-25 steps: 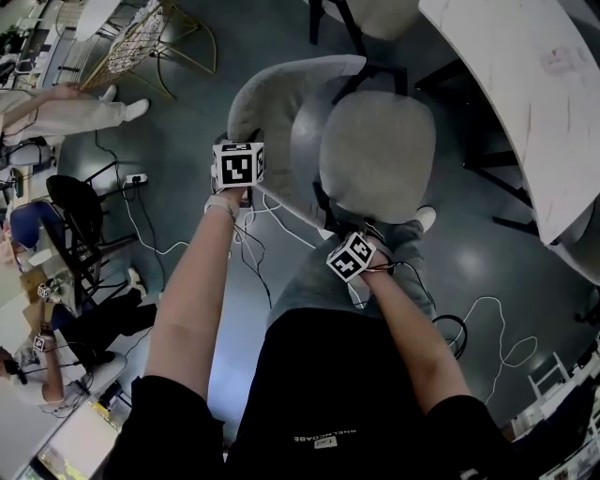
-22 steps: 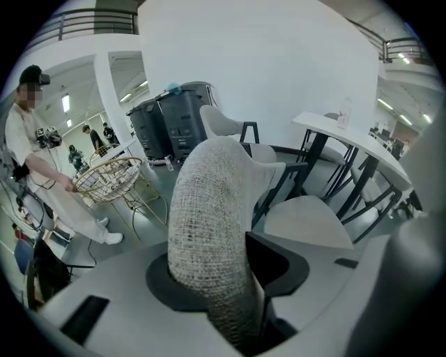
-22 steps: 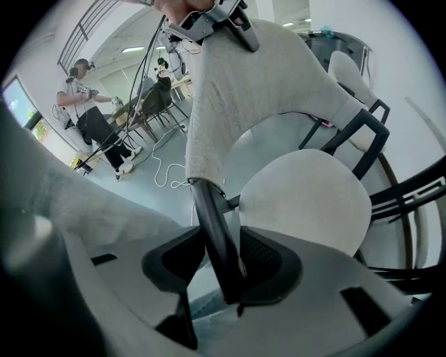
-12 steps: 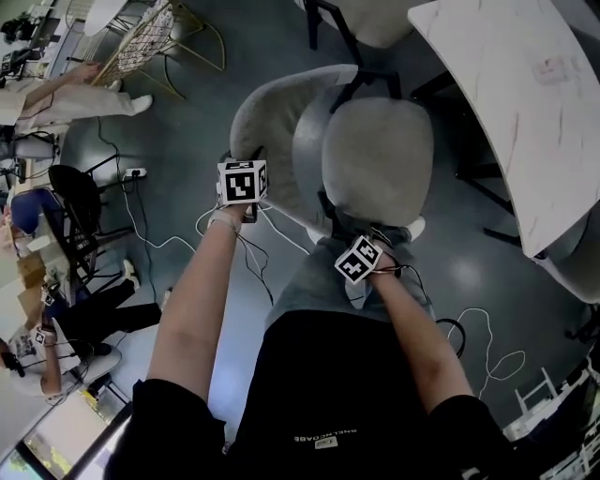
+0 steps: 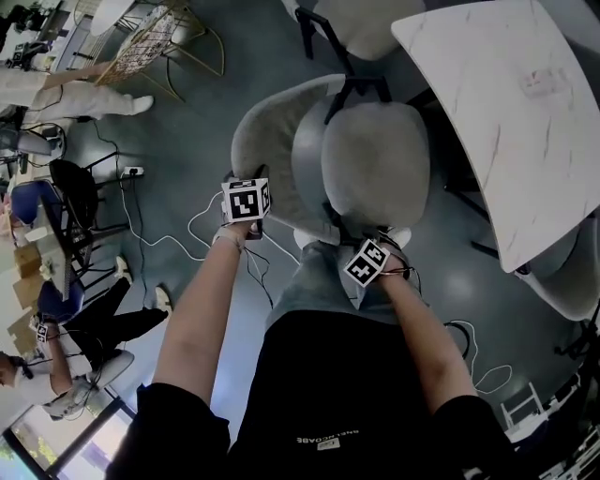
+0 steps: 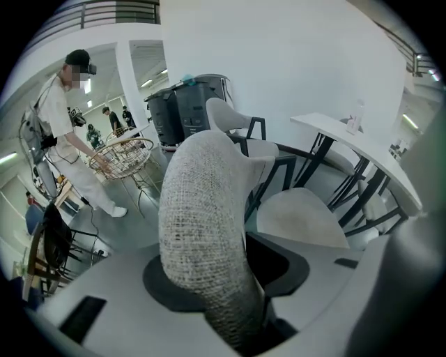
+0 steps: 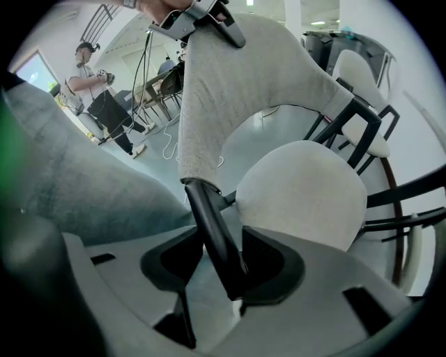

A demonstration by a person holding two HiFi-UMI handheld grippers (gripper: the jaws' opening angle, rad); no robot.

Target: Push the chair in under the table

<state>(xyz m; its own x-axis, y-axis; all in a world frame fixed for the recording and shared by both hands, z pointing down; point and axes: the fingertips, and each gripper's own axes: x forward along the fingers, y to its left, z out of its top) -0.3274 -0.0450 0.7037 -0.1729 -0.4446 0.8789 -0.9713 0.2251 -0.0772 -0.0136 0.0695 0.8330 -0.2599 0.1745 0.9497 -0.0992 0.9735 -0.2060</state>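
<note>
A grey upholstered chair with a curved backrest stands just left of the white marble table. Its seat edge is close to the tabletop's rim. My left gripper is shut on the backrest's woven edge, which fills the gap between its jaws. My right gripper is at the backrest's other end. The chair's black frame strut stands between its jaws, which have just been opening. The strut leans on one pad, with a gap on the other side.
A second grey chair stands beyond the table's far corner and another at the right. A wire-frame chair, people and office chairs are at the left. Cables lie on the dark floor by my legs.
The chair and both grippers have shifted toward the table, and the gap between seat and tabletop has narrowed. Both grippers stay at the backrest's ends.
</note>
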